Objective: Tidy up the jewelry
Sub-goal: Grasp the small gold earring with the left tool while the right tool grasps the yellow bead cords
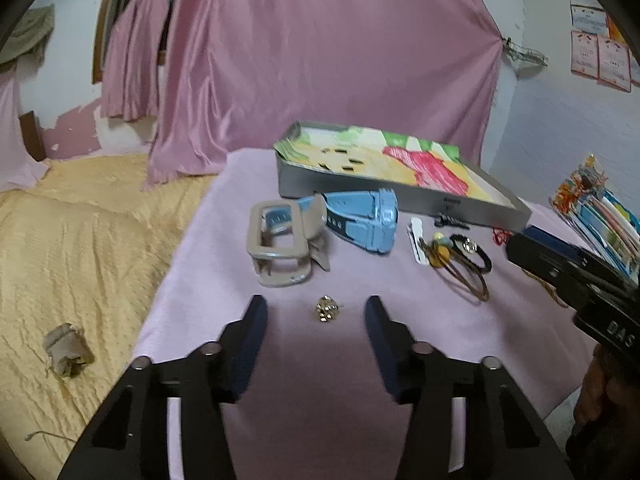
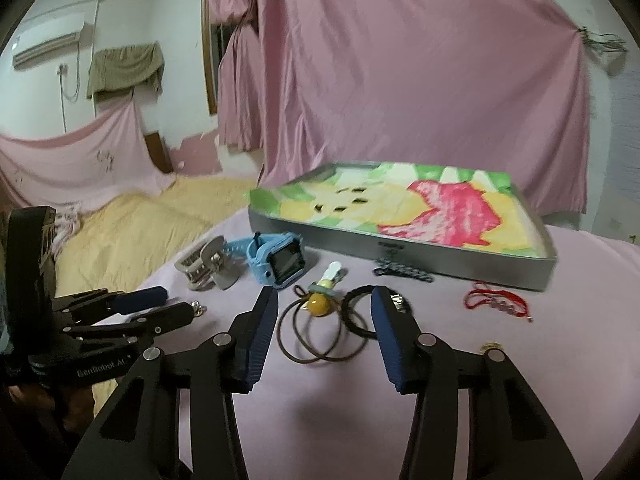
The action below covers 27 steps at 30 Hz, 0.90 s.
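Apart, left gripper (image 1: 316, 312) jaws flank gold earring (image 1: 327, 309)

Both tools are matte black plastic. The left gripper (image 1: 316, 312) has two angular fingers (image 1: 256, 320) with dark blue ribbed pads and round silver pivot pins at the linkage joints. The right gripper (image 2: 325, 304) matches it (same blue pads, same pins). One body carries white lettering; the other shows partial white letters.

Grey tray (image 2: 400, 254) lined in green, yellow and pink blotches; light-blue watch (image 2: 276, 264); beige hair clip (image 1: 280, 248); red cord (image 2: 496, 300); seemingly gold trinket (image 1: 327, 309); lilac tabletop (image 1: 320, 360).
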Each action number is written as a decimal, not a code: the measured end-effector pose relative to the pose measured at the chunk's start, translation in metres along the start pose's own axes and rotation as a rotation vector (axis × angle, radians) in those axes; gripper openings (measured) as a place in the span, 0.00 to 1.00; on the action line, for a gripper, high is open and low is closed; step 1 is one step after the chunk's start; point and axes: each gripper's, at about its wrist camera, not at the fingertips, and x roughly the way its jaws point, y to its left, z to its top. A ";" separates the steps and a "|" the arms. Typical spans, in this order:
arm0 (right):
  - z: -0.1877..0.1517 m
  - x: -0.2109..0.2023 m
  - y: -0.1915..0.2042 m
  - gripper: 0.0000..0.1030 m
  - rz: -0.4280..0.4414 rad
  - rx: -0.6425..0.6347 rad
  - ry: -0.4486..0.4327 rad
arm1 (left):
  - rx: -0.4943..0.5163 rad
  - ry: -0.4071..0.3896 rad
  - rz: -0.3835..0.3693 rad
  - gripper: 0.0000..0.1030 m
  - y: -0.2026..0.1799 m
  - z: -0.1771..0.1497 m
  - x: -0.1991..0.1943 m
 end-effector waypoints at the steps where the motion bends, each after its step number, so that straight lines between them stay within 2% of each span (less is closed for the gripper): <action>1: 0.001 0.005 0.003 0.32 0.003 -0.004 0.021 | 0.004 0.011 -0.006 0.39 0.000 0.000 0.002; 4: 0.002 0.017 0.005 0.32 0.014 0.006 0.067 | 0.006 0.029 -0.015 0.30 0.001 -0.002 0.005; 11: 0.007 0.029 0.002 0.32 0.011 0.054 0.112 | 0.033 0.057 -0.017 0.23 -0.001 0.002 0.012; 13: 0.012 0.032 0.003 0.32 0.008 0.052 0.117 | 0.037 0.064 -0.018 0.15 -0.001 0.003 0.013; 15: 0.016 0.034 0.006 0.32 0.001 0.038 0.120 | 0.032 0.067 -0.015 0.11 0.000 0.004 0.014; 27: 0.025 0.062 0.012 0.29 -0.020 0.003 0.214 | 0.010 0.068 -0.046 0.06 0.004 0.007 0.018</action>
